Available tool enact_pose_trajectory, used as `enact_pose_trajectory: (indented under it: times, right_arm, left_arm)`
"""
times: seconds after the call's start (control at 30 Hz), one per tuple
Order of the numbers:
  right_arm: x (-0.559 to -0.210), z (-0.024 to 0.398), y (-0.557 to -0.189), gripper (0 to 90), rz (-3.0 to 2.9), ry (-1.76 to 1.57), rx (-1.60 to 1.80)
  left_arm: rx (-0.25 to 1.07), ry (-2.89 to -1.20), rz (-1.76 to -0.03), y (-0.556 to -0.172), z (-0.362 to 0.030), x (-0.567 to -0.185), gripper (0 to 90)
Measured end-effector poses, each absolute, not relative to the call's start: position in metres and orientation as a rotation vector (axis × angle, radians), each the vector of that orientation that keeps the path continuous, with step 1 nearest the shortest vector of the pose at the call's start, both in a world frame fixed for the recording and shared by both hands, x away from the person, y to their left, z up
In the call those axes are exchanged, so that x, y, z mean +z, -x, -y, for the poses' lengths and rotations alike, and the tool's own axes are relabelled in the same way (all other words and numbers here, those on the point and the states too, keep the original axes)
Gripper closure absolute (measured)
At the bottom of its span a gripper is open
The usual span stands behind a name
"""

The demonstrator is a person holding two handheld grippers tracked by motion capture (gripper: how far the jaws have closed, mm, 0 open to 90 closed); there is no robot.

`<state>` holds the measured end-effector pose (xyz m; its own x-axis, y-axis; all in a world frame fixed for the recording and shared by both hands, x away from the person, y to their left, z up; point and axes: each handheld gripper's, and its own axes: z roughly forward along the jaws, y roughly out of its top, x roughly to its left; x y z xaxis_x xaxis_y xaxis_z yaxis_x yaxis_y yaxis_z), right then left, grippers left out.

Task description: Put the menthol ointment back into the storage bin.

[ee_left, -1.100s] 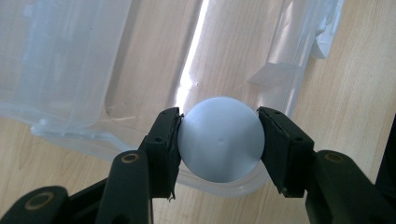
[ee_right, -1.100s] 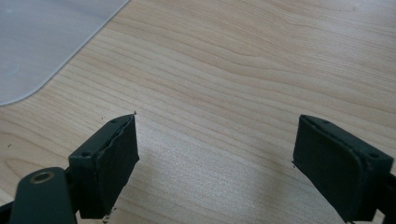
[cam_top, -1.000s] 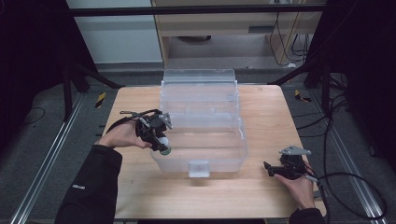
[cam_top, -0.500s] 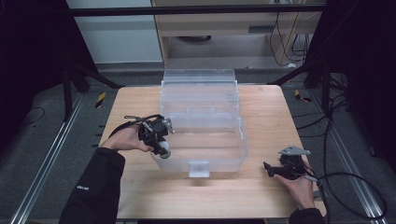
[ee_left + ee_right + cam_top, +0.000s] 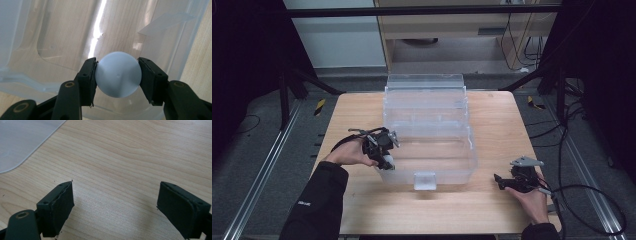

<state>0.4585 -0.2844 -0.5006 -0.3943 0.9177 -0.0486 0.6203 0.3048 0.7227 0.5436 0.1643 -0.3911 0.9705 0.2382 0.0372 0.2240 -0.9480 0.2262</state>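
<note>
Ball lowered toward the clear bin

High view: the left tool has sunk since a second ago to the clear bin's near-left rim, so the drop looks close; the right tool rests well apart on open worktop.
Left gripper view: jaws clenched on the pale ball, bin floor below.
Right gripper view: jaws released, bare wood between.
</note>
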Motion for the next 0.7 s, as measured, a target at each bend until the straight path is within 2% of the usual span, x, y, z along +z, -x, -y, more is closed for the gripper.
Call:
enact_pose_trajectory:
  times: [0.7]
  right_arm:
    - [-0.5012, 0.2839, -0.4587, 13.1, -2.128, -1.365, 0.866]
  left_arm:
    - [0.088, -2.91, -0.354, -0.5435, -0.1675, -0.4005, 49.8]
